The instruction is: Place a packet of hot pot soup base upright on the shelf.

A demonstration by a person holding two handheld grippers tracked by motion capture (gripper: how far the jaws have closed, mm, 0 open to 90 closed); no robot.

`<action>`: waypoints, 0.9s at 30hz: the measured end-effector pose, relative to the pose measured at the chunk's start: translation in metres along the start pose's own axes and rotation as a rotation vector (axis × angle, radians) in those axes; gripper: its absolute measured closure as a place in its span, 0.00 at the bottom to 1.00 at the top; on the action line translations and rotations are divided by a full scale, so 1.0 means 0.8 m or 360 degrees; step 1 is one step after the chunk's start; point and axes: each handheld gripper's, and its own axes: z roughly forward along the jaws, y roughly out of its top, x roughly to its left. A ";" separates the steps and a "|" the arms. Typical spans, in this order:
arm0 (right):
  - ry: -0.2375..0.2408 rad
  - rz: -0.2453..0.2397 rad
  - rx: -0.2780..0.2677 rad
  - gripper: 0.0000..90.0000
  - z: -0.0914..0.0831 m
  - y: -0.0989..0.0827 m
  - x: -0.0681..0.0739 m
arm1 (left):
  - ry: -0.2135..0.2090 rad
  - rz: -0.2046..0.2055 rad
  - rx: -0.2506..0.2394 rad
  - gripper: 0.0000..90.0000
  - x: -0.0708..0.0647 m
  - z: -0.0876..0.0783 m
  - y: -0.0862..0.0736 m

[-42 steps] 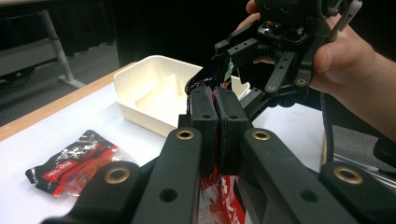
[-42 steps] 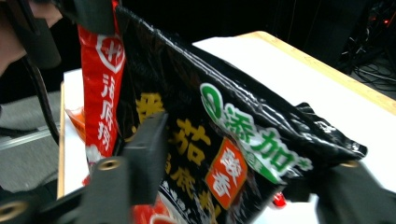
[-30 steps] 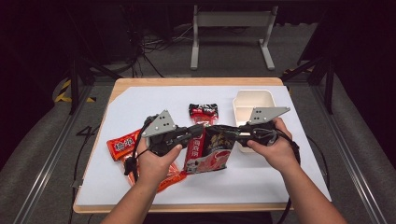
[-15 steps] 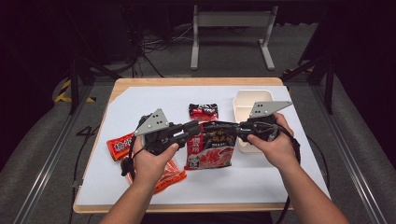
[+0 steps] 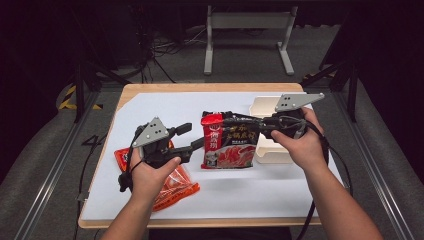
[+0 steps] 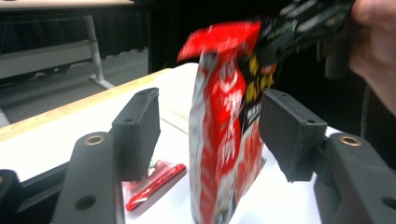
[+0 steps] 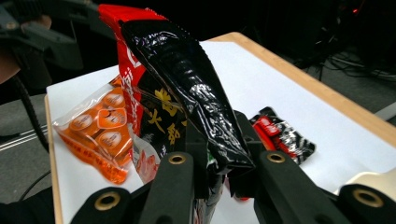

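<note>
My right gripper (image 7: 219,179) pinches the glossy red-and-black noodle packet (image 5: 229,141) by its edge (to lift it), so my left gripper (image 6: 210,135) has just been opening around it, pads clear.

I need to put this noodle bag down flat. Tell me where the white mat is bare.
Bare mat lies along the far edge, behind the left gripper, and across the near strip in front of the noodle bag toward the right forearm. Crowded: the near left, with the orange packet and red wrapper, and the right, where the cream tray sits.
</note>
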 end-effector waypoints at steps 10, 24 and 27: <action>-0.0093 0.0005 -0.0041 0.89 -0.024 0.018 -0.022 | 0.0055 0.0001 0.0041 0.36 0.009 -0.002 -0.008; -0.0222 0.0018 -0.0057 0.89 -0.044 0.024 -0.052 | 0.0129 -0.0043 0.0100 0.23 0.026 -0.005 -0.024; -0.0252 0.0029 -0.0059 0.89 -0.049 0.026 -0.062 | 0.0150 -0.0038 0.0122 0.21 0.029 -0.006 -0.027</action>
